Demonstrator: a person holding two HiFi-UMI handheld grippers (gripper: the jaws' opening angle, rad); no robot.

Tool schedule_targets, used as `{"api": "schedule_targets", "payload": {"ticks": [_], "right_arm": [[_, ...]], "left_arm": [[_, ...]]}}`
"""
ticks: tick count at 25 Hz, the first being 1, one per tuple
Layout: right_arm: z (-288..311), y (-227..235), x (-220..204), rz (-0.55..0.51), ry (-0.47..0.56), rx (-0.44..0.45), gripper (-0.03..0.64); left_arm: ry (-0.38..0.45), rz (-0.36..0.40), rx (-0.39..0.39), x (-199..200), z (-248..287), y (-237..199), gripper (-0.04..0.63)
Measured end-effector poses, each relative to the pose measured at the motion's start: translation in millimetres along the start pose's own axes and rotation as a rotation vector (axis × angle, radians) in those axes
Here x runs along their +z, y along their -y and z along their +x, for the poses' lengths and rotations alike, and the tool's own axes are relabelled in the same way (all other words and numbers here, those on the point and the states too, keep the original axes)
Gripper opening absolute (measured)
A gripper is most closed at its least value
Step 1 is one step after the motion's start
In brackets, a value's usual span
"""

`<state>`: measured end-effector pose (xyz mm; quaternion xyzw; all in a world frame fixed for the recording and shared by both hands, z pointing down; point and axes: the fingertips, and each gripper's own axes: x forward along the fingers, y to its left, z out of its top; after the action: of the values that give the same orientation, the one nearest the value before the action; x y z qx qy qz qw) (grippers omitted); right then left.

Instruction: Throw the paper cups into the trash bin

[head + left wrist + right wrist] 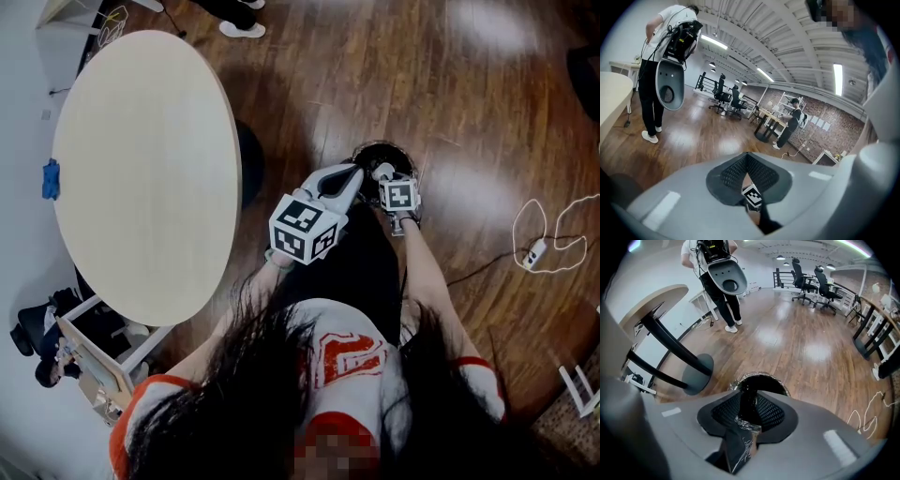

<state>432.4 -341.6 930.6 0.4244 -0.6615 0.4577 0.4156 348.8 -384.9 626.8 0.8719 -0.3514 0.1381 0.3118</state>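
— What's the person wearing?
— A white top (309, 323) with an orange-red emblem (349, 356) on the chest, orange-edged short sleeves (141, 398) and a black lower garment (356, 262). Long dark hair (244, 394) too.
— And the tools?
— The left gripper (354, 174) and right gripper (382, 172) have pale grey shells. Each carries a cube (305, 228) of black-and-white square markers, and the jaws have black ribbed pads (764, 174).

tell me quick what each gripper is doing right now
left gripper: closed, holding nothing
right gripper: open, nothing between its fingers, over the trash bin
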Motion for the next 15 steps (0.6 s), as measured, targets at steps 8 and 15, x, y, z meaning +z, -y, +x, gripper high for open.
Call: {"api": "schedule_targets", "payload": {"ticks": [8,15], "right_arm": [[-49,-9,22,0.01,0.132,-0.009,0.089],[-142,-19,57,0.104,0.36,-0.008,0.022]], "left_arm": [[-0.004,-0.009,-0.01,18,-13,13,0.0],[0.012,-0.013,-0.012,46,-36,30,0.0]]}}
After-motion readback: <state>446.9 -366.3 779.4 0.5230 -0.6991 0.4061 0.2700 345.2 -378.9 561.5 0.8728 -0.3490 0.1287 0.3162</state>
